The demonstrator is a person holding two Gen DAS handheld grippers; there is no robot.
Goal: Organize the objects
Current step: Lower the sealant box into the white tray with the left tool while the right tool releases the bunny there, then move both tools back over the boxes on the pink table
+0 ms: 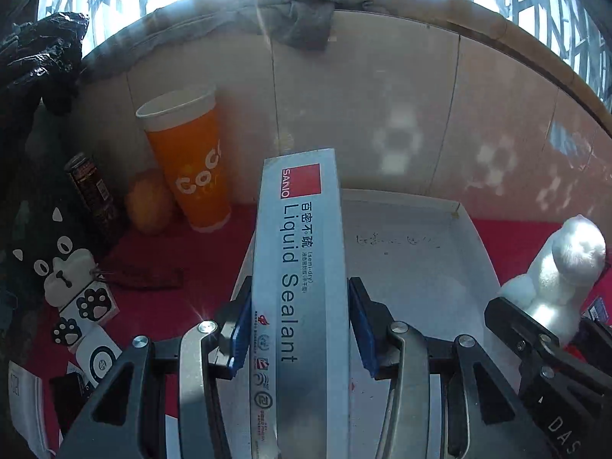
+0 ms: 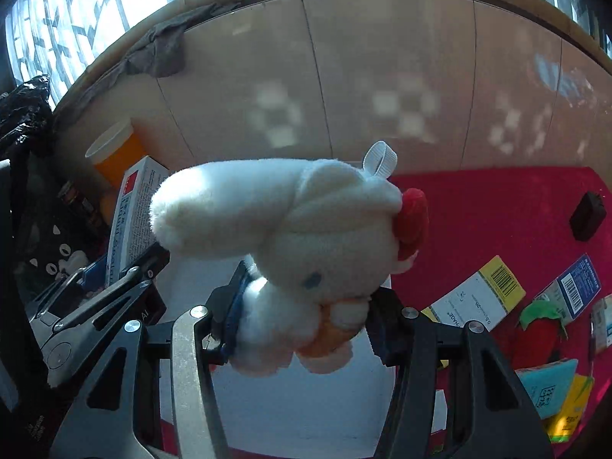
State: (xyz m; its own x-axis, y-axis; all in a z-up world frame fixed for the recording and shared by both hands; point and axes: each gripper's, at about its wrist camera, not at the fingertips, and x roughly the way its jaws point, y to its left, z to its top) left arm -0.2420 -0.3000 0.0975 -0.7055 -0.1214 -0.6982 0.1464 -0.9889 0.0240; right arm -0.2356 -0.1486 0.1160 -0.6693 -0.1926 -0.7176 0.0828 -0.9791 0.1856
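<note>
Red cloth (image 2: 497, 206) on top, white tray (image 1: 417, 252) in the middle, orange cup (image 1: 191, 164) far left, black box (image 2: 587, 212) far right, small boxes (image 2: 478, 294) near right

"SANIO Liquid Sealant" on grey box (image 1: 302, 287), "COCO" on orange cup (image 1: 187, 160)

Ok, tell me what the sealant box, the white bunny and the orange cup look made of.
Sealant box: likely glossy printed cardboard, with sharp folded edges and sheen. White bunny: plush fabric, fuzzy pile, woven hanging loop. Orange cup: probably coated paper, with a thin rolled white rim.
</note>
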